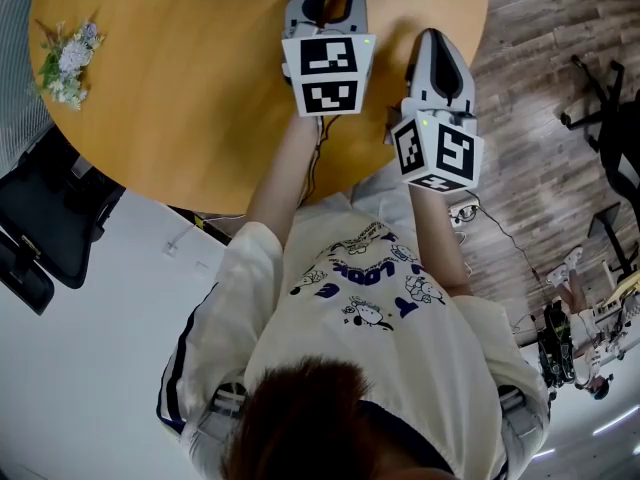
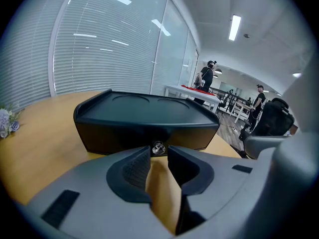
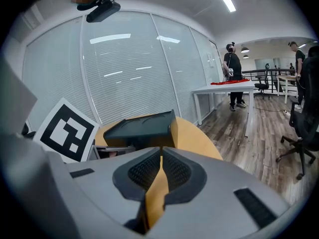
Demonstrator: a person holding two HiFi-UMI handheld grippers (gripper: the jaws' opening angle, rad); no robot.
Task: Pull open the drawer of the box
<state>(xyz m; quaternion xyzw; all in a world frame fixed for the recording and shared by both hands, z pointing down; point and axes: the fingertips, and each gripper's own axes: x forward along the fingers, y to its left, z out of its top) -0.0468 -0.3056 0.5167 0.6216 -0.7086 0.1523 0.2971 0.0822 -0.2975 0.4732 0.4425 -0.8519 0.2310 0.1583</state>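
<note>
On the table's (image 2: 42, 133) far side, the left gripper (image 2: 159, 154) is bracketing the knob (image 2: 158, 147) of the box's (image 2: 144, 111) shut-looking drawer (image 2: 117, 136) with jaws slightly apart, while the right gripper (image 3: 160, 156) is idling closed and empty; pulling unclamped risks slipping off.

The only legible print is blue lettering, apparently "LOOK", on the person's T-shirt (image 1: 352, 290).

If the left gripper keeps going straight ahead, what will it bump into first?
Most likely the small shiny knob on the front of the black box. It sits right ahead of the left gripper, whose jaws are apart. How near it is, I can't tell.
</note>
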